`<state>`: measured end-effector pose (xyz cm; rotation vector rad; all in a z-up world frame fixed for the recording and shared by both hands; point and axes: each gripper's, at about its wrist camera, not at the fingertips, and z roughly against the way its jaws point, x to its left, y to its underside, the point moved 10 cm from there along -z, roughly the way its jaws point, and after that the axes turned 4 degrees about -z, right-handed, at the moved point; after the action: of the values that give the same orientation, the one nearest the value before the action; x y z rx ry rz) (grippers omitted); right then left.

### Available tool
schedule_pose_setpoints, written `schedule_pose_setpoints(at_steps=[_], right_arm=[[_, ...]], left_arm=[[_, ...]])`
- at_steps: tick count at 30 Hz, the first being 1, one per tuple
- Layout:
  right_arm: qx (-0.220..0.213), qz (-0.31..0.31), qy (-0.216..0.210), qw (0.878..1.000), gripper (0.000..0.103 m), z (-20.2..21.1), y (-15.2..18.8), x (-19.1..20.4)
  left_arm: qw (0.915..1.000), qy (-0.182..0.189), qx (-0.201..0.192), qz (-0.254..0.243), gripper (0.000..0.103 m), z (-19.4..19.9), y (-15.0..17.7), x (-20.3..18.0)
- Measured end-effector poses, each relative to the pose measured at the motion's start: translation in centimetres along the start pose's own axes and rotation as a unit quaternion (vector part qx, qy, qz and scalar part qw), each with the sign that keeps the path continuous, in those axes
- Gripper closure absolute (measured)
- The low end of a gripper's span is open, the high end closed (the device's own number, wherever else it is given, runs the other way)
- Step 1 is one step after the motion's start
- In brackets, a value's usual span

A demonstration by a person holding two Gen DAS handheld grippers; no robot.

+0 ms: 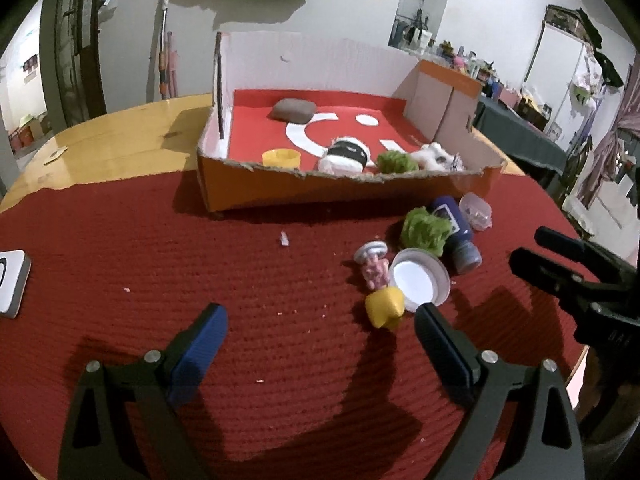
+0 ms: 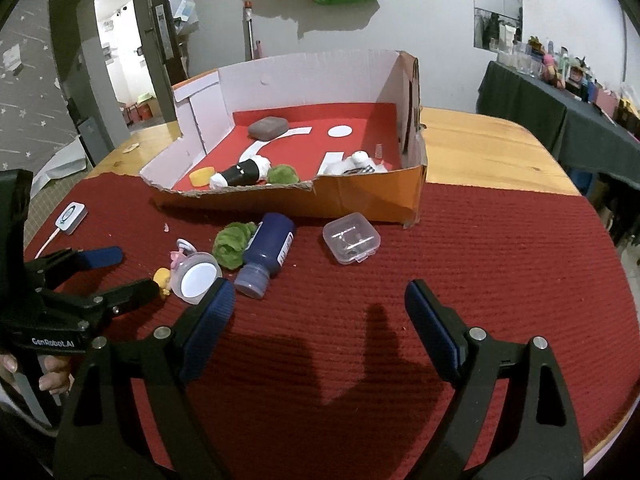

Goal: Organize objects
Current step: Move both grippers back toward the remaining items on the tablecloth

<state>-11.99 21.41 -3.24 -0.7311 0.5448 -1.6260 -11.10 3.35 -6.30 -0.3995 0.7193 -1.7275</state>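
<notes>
Clutter lying partly sorted, roughly half done by the look of it. Already resting inside the box [image 2: 360, 196]: a grey pad [image 2: 267, 127] near the back, a yellow cap [image 2: 201, 176], a black-and-white tube [image 2: 240, 173], a green tuft [image 2: 283, 174] and a white toy [image 2: 352, 164] along the torn front wall. Waiting outside on the red mat [image 2: 480, 248] over the table [image 2: 492, 148], just before the box: a blue bottle [image 2: 266, 254] lying on its side, touching a second green tuft [image 2: 232, 244]; a clear case [image 2: 351, 238] beside the bottle; a white lid [image 1: 418, 278]; a pink figure [image 1: 376, 268] and a yellow piece [image 1: 386, 306] crowding that lid. Hovering low over the mat with jaws released and gripping nothing: left gripper [image 1: 320, 328], nearest the yellow piece, and right gripper [image 2: 320, 308], nearest the lid and bottle. Remaining, judging from this: moving about six loose things into the box.
</notes>
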Motion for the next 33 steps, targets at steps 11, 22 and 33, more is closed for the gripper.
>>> schedule_pose_setpoints(at_steps=[11, 22, 33], right_arm=[[0.011, 0.003, 0.000, 1.000, 0.016, -0.8, 0.2, 0.1], [0.024, 0.022, 0.015, 0.999, 0.016, -1.7, -0.3, -1.0], [0.048, 0.042, 0.027, 0.998, 0.016, -3.9, -1.1, -2.3]], left_arm=[[0.9988, -0.034, 0.005, -0.035, 0.006, -0.6, -0.1, 0.1], [0.9947, -0.081, -0.004, -0.064, 0.006, -0.4, -1.4, 2.1], [0.9953, -0.041, 0.003, -0.087, 0.021, -1.8, -1.8, 0.3]])
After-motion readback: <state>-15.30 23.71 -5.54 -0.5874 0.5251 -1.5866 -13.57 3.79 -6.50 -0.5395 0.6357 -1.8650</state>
